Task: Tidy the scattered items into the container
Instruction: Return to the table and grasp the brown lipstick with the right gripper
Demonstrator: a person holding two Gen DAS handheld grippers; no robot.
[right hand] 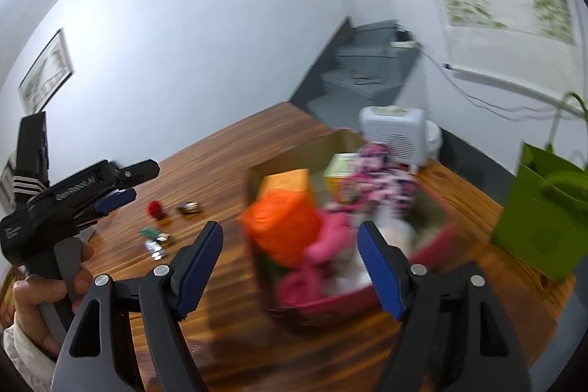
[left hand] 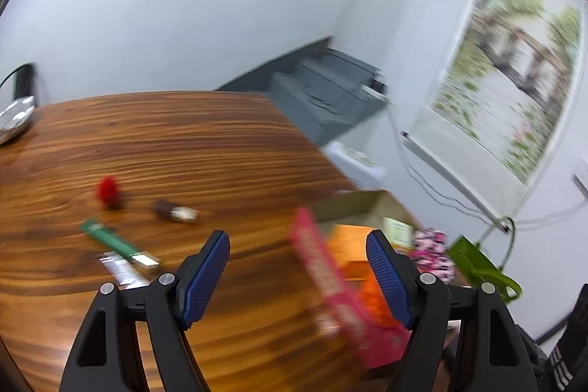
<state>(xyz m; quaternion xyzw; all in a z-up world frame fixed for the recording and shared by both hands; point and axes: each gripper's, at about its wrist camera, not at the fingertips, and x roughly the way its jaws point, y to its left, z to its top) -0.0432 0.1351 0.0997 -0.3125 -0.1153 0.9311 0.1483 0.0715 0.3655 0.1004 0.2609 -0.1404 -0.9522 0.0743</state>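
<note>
Wood-grain table (left hand: 220, 142) is seen in both wrist views, with the cardboard container (right hand: 294, 149) at centre right of the right wrist frame and at right of centre in the left wrist frame. The container is already well filled: an orange item (right hand: 283, 226), pink items, a yellow-green box (right hand: 340, 168) and a pink patterned cloth (right hand: 382, 171) are made out inside it, though blur hides detail. A pink flat packet (left hand: 330, 281) is seen at lower right of the left wrist frame, by the container's near edge; whether it lies inside or is leaning on the rim cannot be told.

Left gripper (left hand: 297, 270): jaws stand well apart, nothing is pressed between the pads. Right gripper (right hand: 290, 267): jaws likewise apart and empty, aimed at the container.

Still scattered on the table, left of centre in the left wrist frame: a red fuzzy ball (left hand: 108, 191), a dark wrapped snack (left hand: 176, 210), a green stick packet (left hand: 114, 241) and a silvery packet (left hand: 121, 269) touching it.

Step judged in hand: between a deposit and the next pick. The next move is judged to call for one empty gripper to be swung toward the remaining four items and closed across a narrow side.
</note>
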